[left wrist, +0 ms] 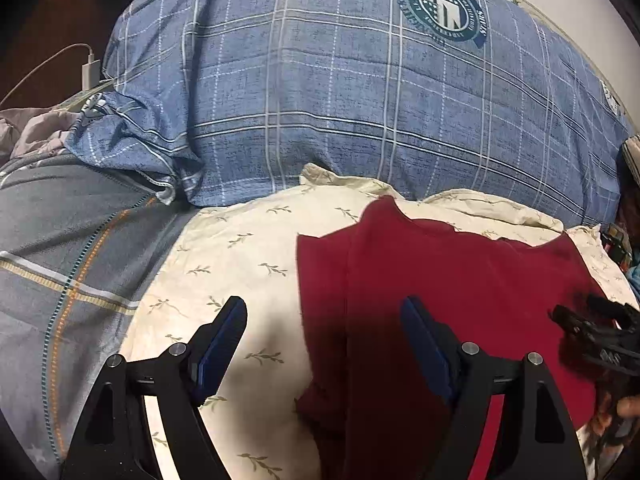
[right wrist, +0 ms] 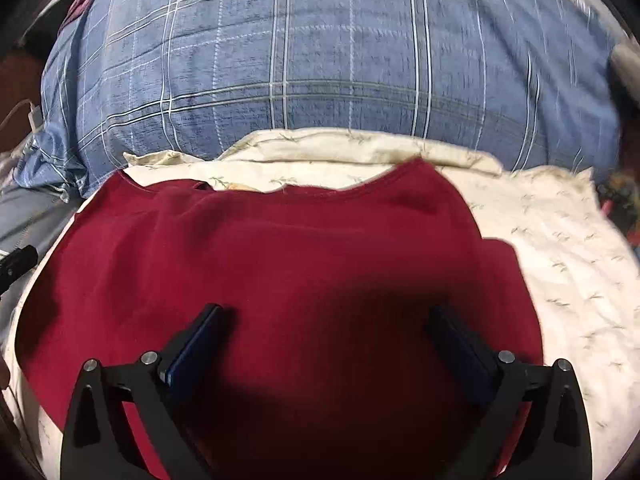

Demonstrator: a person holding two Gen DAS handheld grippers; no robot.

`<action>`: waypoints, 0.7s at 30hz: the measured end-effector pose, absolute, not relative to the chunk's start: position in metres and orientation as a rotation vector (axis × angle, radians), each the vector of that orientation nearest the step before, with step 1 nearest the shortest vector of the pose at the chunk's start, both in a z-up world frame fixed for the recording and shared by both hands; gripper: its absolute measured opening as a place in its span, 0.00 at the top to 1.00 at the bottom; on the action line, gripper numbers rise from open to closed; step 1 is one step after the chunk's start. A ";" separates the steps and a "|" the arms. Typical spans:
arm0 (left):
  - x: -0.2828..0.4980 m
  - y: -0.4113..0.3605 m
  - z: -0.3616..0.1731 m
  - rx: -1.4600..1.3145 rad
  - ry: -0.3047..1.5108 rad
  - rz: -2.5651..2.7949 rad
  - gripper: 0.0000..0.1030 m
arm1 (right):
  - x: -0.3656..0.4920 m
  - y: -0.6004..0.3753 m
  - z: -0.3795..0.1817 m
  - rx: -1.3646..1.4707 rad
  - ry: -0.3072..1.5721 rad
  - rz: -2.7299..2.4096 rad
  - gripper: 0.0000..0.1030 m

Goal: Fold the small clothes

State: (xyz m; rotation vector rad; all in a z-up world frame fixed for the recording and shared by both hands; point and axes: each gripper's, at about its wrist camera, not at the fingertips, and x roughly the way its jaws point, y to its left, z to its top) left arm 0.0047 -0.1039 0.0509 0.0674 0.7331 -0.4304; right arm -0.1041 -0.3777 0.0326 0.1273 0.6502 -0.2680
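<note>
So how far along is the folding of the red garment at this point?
Partly done, it seems: the red garment lies flat on the cream leaf-print cloth, and its left edge looks doubled over in a strip. Nothing is in hand: the left gripper and right gripper both stand open above the fabric. The remaining folds into a compact bundle look still to do.

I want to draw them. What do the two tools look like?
Each tool, left and right, has two black arms shaped like triangles with cut-out holes, round silver bolts at the joints, and flat dark blue pads on the inner sides of the fingers.
</note>
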 end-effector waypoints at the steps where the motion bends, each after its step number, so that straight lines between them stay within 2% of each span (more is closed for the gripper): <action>1: 0.006 -0.102 0.052 0.063 0.732 -0.423 0.23 | -0.102 -0.366 0.036 0.101 0.643 -0.231 0.06; 3: 0.008 -0.099 0.051 0.044 0.740 -0.418 0.23 | -0.086 -0.334 0.043 0.024 0.670 -0.174 0.24; 5: 0.011 -0.095 0.051 0.022 0.754 -0.413 0.23 | -0.066 -0.319 0.045 0.033 0.709 -0.120 0.69; 6: 0.012 -0.093 0.051 0.014 0.757 -0.411 0.23 | -0.050 -0.314 0.046 0.068 0.740 -0.093 0.73; 15: 0.023 -0.094 0.047 0.006 0.780 -0.398 0.23 | 0.040 -0.324 0.031 0.180 0.834 -0.145 0.70; 21: 0.024 -0.100 0.045 0.032 0.783 -0.397 0.23 | 0.045 -0.318 0.031 0.136 0.808 -0.178 0.70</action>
